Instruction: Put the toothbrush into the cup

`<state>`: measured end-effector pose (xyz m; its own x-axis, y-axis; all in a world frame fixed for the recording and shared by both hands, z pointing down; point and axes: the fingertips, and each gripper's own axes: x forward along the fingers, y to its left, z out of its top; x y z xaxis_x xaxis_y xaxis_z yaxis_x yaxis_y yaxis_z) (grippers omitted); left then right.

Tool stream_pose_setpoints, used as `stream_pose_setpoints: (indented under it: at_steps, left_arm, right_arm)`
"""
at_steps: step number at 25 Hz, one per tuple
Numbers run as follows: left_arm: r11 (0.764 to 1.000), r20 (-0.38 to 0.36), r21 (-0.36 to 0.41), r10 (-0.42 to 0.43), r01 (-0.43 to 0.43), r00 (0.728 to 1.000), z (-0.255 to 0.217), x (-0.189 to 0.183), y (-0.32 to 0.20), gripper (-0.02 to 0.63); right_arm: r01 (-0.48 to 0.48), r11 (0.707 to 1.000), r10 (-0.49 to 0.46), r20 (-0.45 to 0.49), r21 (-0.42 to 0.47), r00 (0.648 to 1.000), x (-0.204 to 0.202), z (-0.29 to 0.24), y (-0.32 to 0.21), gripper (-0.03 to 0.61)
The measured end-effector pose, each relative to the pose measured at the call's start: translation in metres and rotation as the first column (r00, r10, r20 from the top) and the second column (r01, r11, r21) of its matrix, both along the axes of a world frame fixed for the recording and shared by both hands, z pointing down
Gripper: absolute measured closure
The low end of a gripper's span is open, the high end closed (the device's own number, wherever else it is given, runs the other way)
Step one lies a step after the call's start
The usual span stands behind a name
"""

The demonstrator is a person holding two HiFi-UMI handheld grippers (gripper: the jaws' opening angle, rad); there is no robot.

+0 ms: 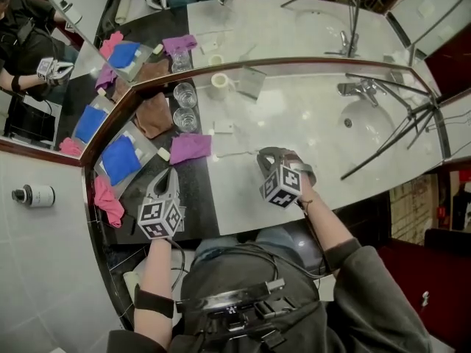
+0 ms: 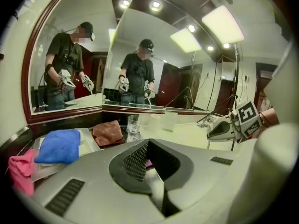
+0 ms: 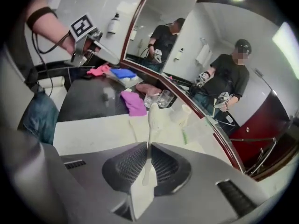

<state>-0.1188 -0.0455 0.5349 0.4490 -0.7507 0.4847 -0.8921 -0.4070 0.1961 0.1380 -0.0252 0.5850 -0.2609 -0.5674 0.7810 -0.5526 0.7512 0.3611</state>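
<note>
Right tool [image 3: 147, 157] grasping toothbrush [image 3: 152, 120] | left tool [image 2: 152, 167] clenched | cup [image 1: 218, 81] upright by mirror [image 1: 287, 28]

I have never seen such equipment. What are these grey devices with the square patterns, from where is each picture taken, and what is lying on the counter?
A person stands at a bathroom counter holding a hand-operated two-jaw gripper in each hand; the patterned cubes belong to them. One picture comes from a head camera looking down, the others from cameras riding on each gripper. The left gripper is shut and empty. The right gripper pinches a white toothbrush. On the counter: a white cup, two glasses, a purple cloth, and a sink.
</note>
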Motion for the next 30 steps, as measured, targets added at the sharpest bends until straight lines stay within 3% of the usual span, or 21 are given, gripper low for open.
stream_pose_setpoints:
  at_steps: [5, 14, 25, 30]
  left_arm:
    - [1.0, 0.003, -0.014, 0.012, -0.012, 1.0, 0.008, -0.002, 0.014, 0.612]
    - [1.0, 0.014, -0.027, -0.004, 0.004, 1.0, 0.012, -0.03, 0.038, 0.612]
    - [0.998, 0.038, -0.039, -0.039, 0.041, 0.999, 0.017, -0.07, 0.066, 0.612]
    - [0.997, 0.042, -0.045, -0.054, 0.056, 0.998, 0.018, -0.083, 0.071, 0.612]
  right_arm:
    - [0.101, 0.994, -0.106, -0.177, -0.038, 0.978, -0.011, 0.025, 0.022, 0.525]
    - [0.194, 0.977, -0.212, -0.405, -0.087, 0.889, -0.038, 0.065, 0.031, 0.523]
    - [0.196, 0.97, -0.244, -0.513, -0.146, 0.823, -0.059, 0.115, 0.033, 0.522]
    - [0.196, 0.968, -0.249, -0.52, -0.155, 0.817, -0.063, 0.129, 0.032, 0.518]
